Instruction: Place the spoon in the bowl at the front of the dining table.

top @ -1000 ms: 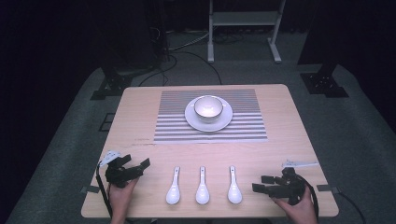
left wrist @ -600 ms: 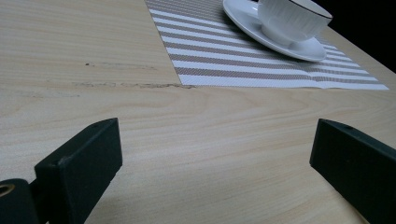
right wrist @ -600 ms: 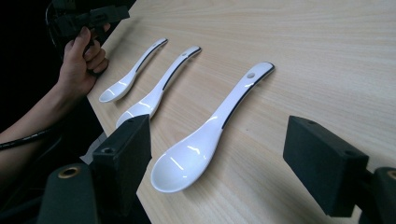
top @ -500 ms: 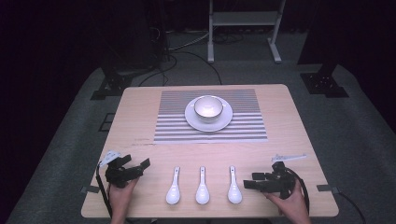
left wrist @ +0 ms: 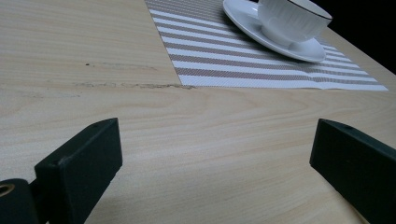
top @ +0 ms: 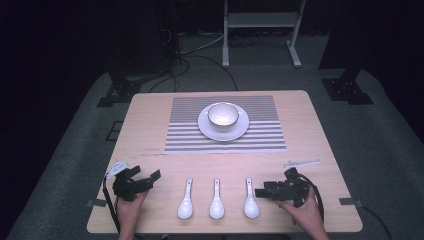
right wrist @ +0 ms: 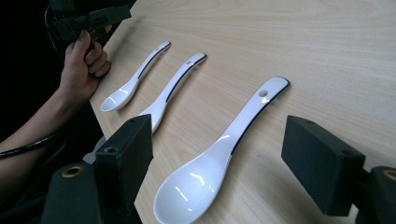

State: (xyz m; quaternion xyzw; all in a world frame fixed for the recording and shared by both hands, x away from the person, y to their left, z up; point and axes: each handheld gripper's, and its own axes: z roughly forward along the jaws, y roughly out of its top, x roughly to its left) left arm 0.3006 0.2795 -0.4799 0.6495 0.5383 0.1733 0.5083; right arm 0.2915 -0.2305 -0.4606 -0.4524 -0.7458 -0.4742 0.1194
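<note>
Early stage, nothing picked up. Right gripper [right wrist: 219, 158] jaws apart, nearest spoon [right wrist: 219, 151] lying between them on table [right wrist: 336, 56], ungrasped. Left gripper [left wrist: 215, 163] jaws apart, nothing between.

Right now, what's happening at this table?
A person holds a pair of tongs in each hand. The right tongs are open and aimed at the rightmost spoon of three white spoons lying in a row at the near edge; its bowl lies between the jaws, not gripped. The left tongs are open too, near the table's left corner, holding nothing. A bowl sits on a saucer on the striped mat.
</note>
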